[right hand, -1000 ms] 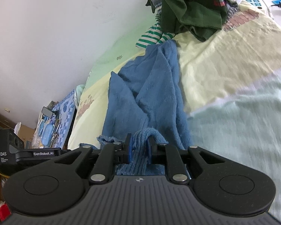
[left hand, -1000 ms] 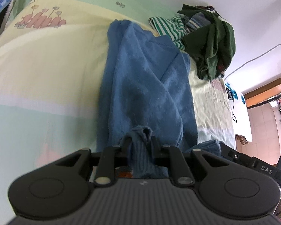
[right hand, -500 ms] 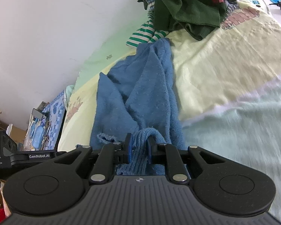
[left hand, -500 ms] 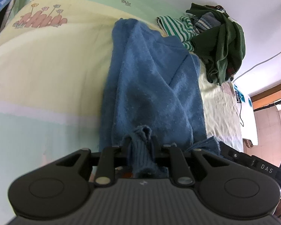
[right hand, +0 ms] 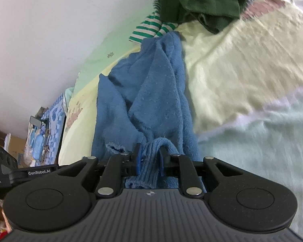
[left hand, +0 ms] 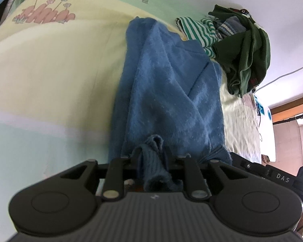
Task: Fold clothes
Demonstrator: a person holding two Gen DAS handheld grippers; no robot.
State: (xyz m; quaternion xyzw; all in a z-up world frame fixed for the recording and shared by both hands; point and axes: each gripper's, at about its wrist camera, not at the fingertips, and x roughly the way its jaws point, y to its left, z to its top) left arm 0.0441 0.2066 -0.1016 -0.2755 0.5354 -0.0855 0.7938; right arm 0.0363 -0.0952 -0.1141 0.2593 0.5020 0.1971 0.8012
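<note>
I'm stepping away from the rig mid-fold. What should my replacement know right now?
Left gripper: shut on a bunched edge of the blue garment; its jaws have just been opening slightly, cloth still between them.
Right gripper: shut on another bunch of the same garment's near edge.
The garment lies stretched along the bed, far end touching the unfolded pile by the wall.
Done: garment pulled out and gripped at two points.
Left: fold it, then the striped and green pieces in the pile.

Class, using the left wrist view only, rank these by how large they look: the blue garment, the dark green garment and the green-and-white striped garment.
1. blue garment, though it lies nearest the camera, which inflates it.
2. dark green garment.
3. green-and-white striped garment, partly hidden under the pile.
</note>
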